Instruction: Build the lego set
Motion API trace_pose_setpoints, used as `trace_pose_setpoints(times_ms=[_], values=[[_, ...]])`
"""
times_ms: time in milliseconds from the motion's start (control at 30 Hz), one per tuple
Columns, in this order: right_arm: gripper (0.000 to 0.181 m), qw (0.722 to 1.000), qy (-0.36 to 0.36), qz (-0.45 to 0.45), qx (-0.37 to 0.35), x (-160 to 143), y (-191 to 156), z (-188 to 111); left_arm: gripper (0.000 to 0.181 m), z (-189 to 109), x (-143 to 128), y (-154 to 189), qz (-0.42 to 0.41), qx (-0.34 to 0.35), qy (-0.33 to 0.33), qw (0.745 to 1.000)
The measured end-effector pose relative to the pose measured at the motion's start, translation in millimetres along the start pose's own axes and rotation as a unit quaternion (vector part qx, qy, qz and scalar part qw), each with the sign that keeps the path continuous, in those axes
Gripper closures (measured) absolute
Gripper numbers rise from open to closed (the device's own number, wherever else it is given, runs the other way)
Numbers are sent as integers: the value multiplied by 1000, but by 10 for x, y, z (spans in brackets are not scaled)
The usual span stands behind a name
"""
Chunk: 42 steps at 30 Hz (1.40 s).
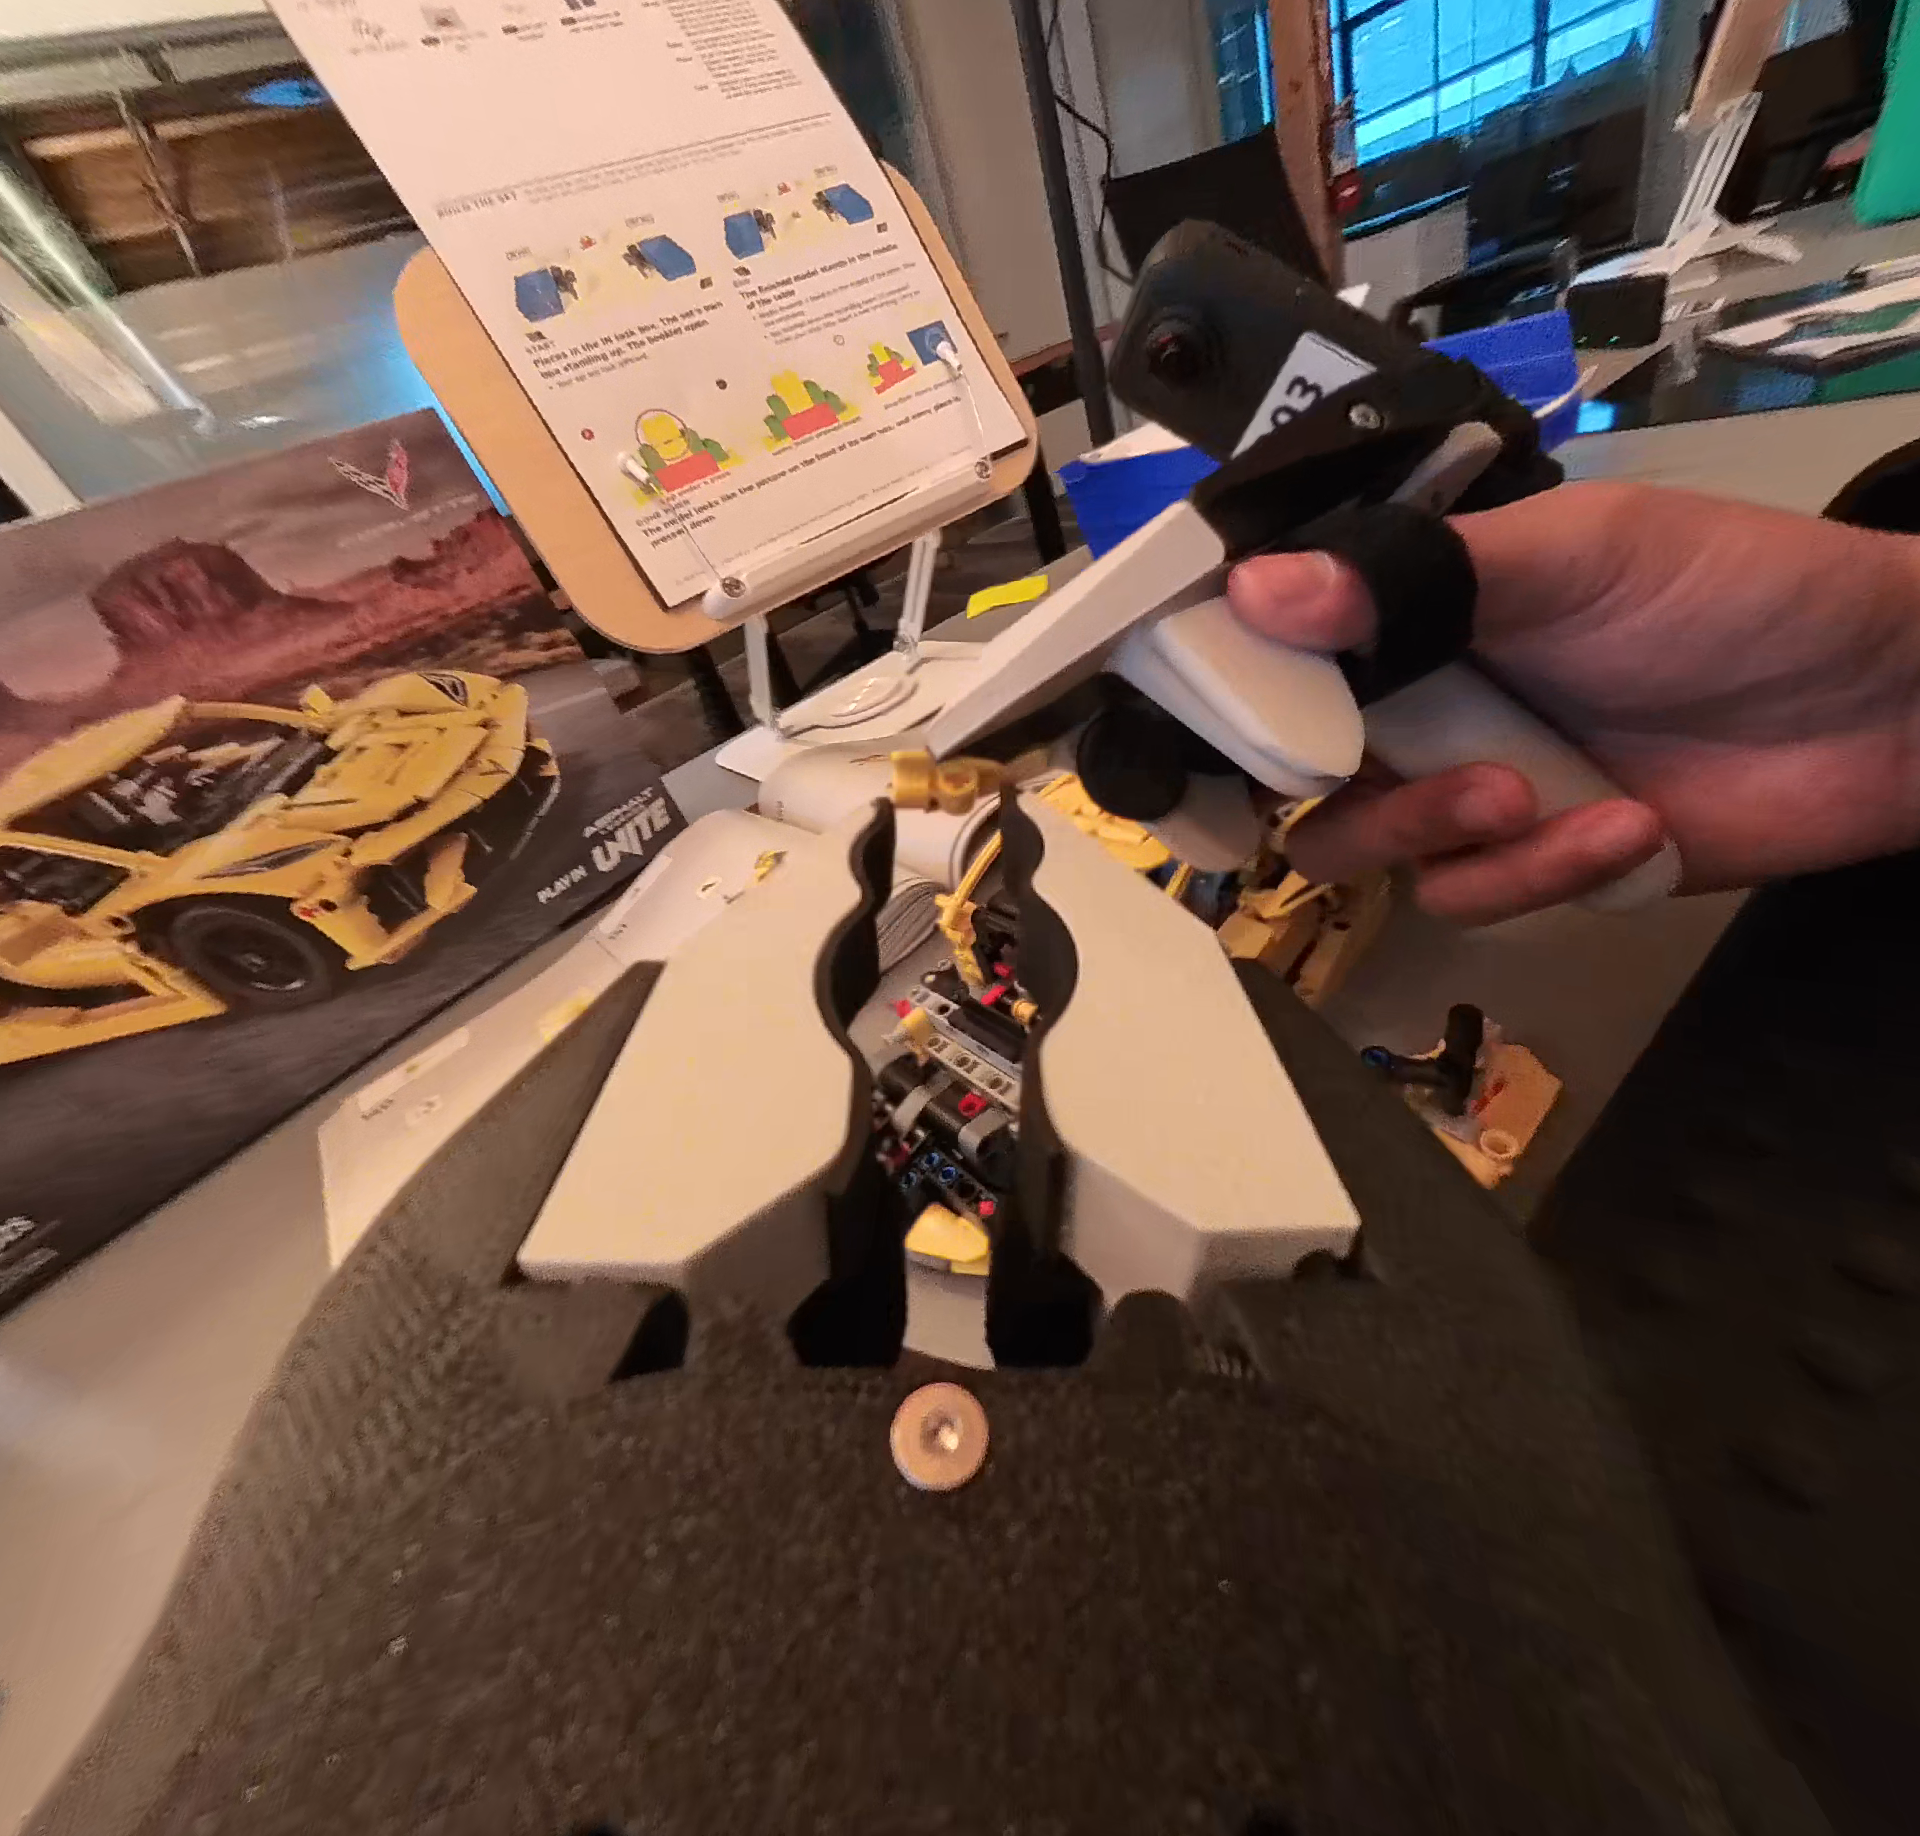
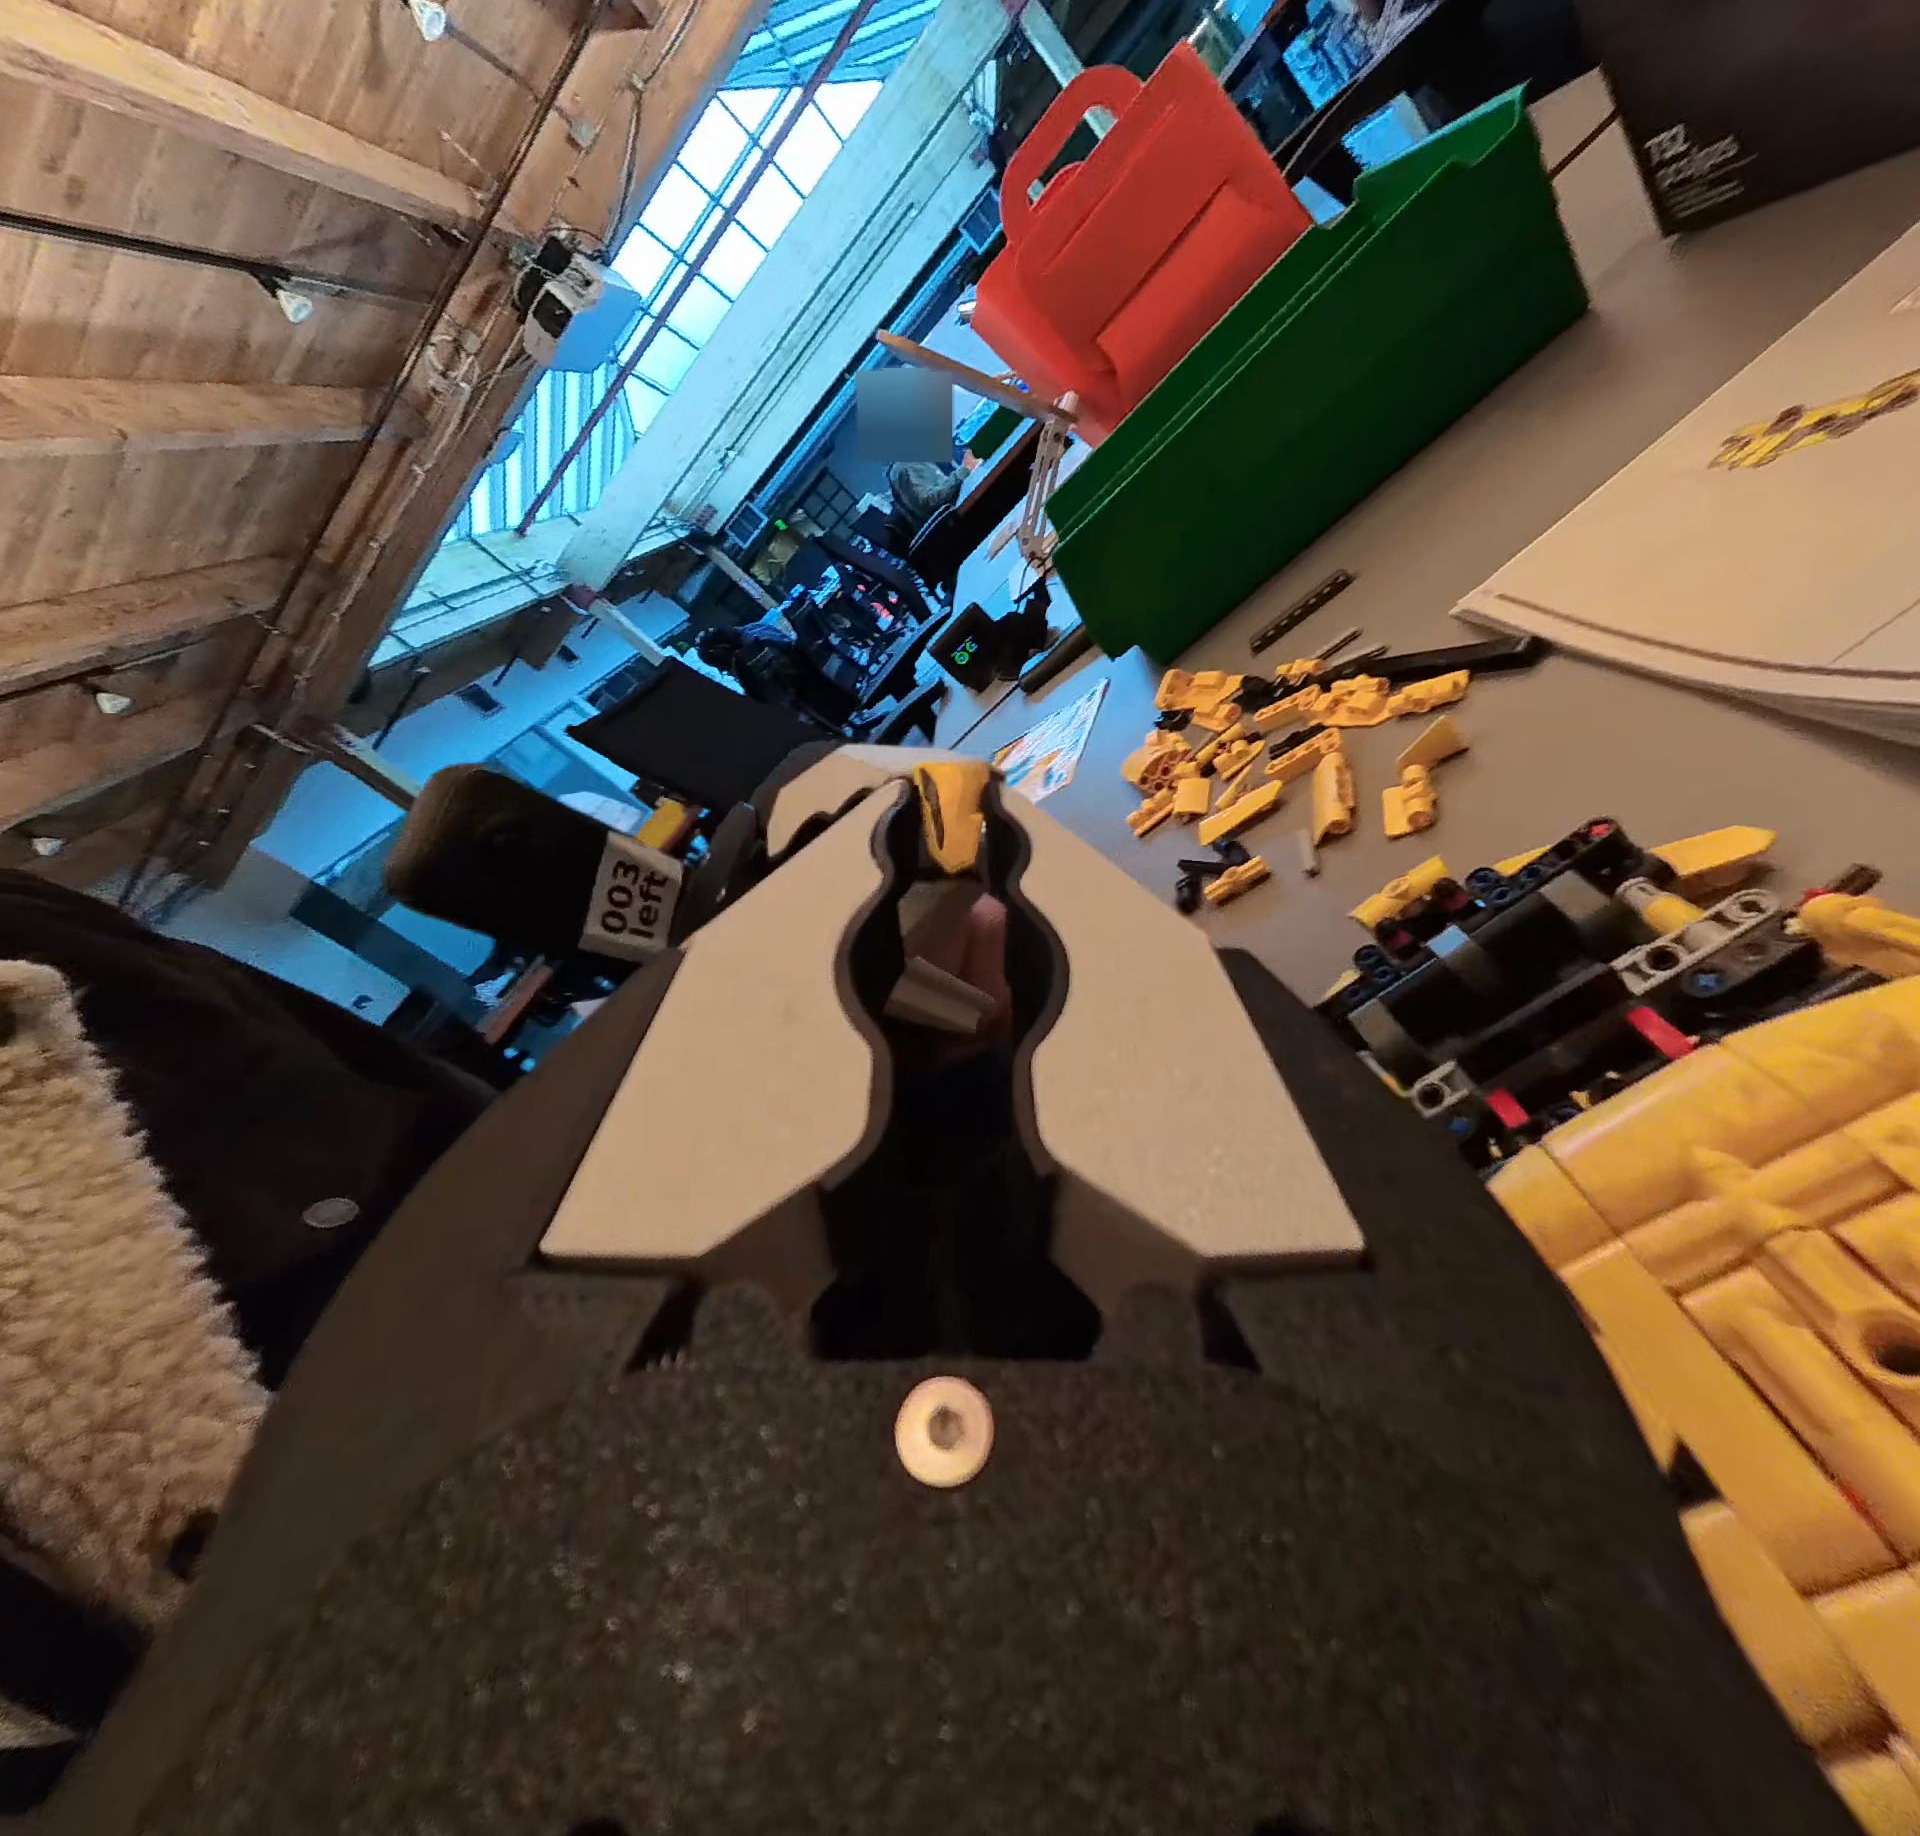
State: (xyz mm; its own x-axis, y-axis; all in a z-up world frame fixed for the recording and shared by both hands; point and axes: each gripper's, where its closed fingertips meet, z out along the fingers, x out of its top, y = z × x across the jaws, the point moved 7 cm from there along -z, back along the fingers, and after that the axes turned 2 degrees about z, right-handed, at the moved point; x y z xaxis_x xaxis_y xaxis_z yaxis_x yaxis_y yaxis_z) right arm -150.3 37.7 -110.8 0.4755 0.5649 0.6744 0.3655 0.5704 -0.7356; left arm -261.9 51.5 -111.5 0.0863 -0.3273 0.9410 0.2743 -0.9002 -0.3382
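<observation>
My left gripper (image 1: pixel 945 799) is nearly shut, its tips on a small yellow connector piece (image 1: pixel 940 780), held above the part-built black and yellow car model (image 1: pixel 961 1059). My right gripper (image 2: pixel 951 799) is shut on a small yellow piece (image 2: pixel 951 818). In the left wrist view it comes in from the right in a hand, and one of its fingertips (image 1: pixel 951 737) touches the connector from above. In the right wrist view the model's black frame (image 2: pixel 1558 997) and yellow bodywork (image 2: pixel 1714 1298) lie to the right. The left gripper's body (image 2: pixel 520 851) shows behind my tips.
Loose yellow and black pieces (image 2: pixel 1288 747) lie on the grey table, with a green bin (image 2: pixel 1351 415) and a red bag (image 2: pixel 1122 228) beyond. A booklet (image 2: pixel 1766 560) lies at the right. The set's box (image 1: pixel 260 747), a sheet on a stand (image 1: pixel 727 332) and a small sub-assembly (image 1: pixel 1475 1090) surround the model. The grippers are tip to tip, or close to it.
</observation>
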Motion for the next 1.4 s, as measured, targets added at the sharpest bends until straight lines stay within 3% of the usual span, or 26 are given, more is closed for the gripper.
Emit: trace_pose_setpoints(times_ms=[333, 433, 500, 633, 733, 833, 933, 1000, 1067, 1233, 1400], values=[[170, 993, -31, -76, -79, -35, 28, 32, 165, 50, -55, 41, 81, 43, -49, 995], [170, 994, -20, -89, -53, -6, -53, 27, 165, 8, 6, 32, 94, 45, -13, 994], [160, 995, -5, -94, -16, 38, -122, 5, 165, -28, 45, 5, 73, 41, 8, 996], [142, 981, 46, -187, 6, 225, -313, -161, 165, -162, 173, -97, -59, -12, 110, 992], [145, 929, 21, -369, -22, 212, -530, -217, 165, -273, 261, -150, -224, -124, 201, 946], [150, 863, 19, -504, -30, 50, -668, -158, 166, -348, 316, -177, -307, -194, 249, 898], [156, 835, 85, -544, -10, -4, -842, -129, 166, -347, 328, -141, -367, -266, 257, 853], [160, 817, 68, -572, -2, -71, -893, -104, 165, -328, 306, -129, -408, -297, 254, 825], [160, 806, 45, -590, -1, -148, -887, -74, 166, -333, 309, -97, -445, -356, 254, 782], [164, 763, 34, -645, -35, -214, -881, -21, 166, -291, 281, -33, -474, -404, 230, 748], [174, 736, 35, -673, -56, -254, -861, 2, 166, -272, 256, -25, -483, -406, 220, 744]])
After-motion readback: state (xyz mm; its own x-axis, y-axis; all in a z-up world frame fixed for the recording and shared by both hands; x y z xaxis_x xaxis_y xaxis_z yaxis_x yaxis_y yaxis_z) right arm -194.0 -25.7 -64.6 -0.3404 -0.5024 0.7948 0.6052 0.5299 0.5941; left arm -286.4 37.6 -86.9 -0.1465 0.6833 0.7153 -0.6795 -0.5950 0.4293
